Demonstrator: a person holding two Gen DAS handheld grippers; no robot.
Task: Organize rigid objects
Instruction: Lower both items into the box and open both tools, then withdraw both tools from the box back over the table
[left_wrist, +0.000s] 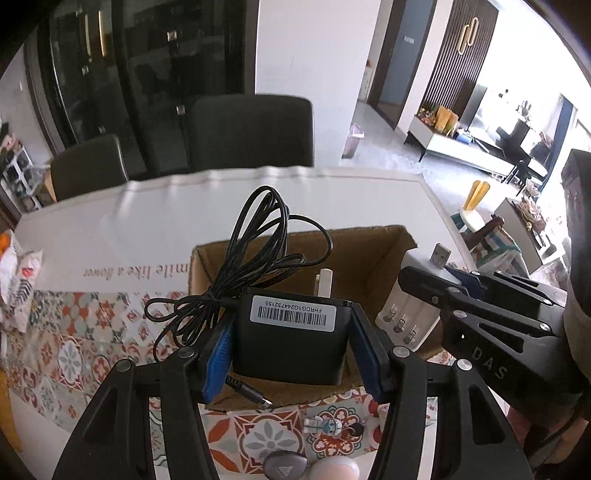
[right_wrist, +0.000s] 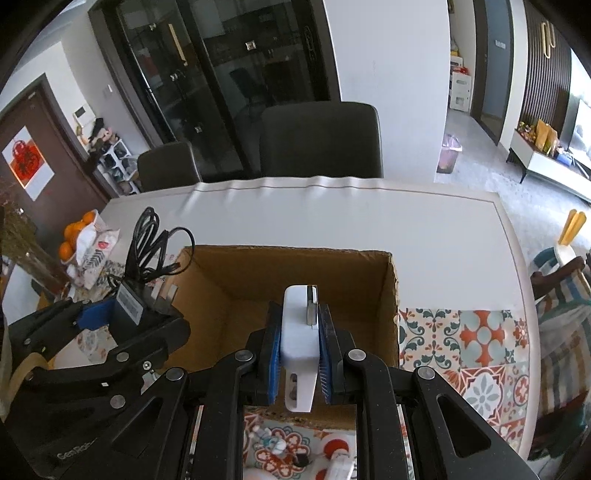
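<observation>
The left gripper (left_wrist: 291, 354) is clamping a black power adapter (left_wrist: 291, 332) between its blue pads, the jaws closed on the adapter's sides; a barcode label is facing up on the adapter's top, and its black cable (left_wrist: 255, 258) is looping up in a tied bundle, with a plug end hanging down beside the left pad; the adapter is hanging over the near left part of an open cardboard box (left_wrist: 369, 240) that is sitting on the table (left_wrist: 147, 214). The right gripper (right_wrist: 297, 350) is pinching a white charger (right_wrist: 299, 332) between its narrow-set blue pads, its metal USB plug pointing away from the camera; this charger is hovering above the box's (right_wrist: 258, 266) interior, which is showing bare brown cardboard below it. In the left wrist view the same charger (left_wrist: 410, 314) is appearing at the box's right side, with battery slots showing along its face. A patterned tile-print cloth (right_wrist: 480, 339) is covering the near part of the table; a small toy figure (left_wrist: 325, 424) is lying on it in front of the box; oranges (right_wrist: 74, 236) are sitting in a bag near the table's far left edge.
</observation>
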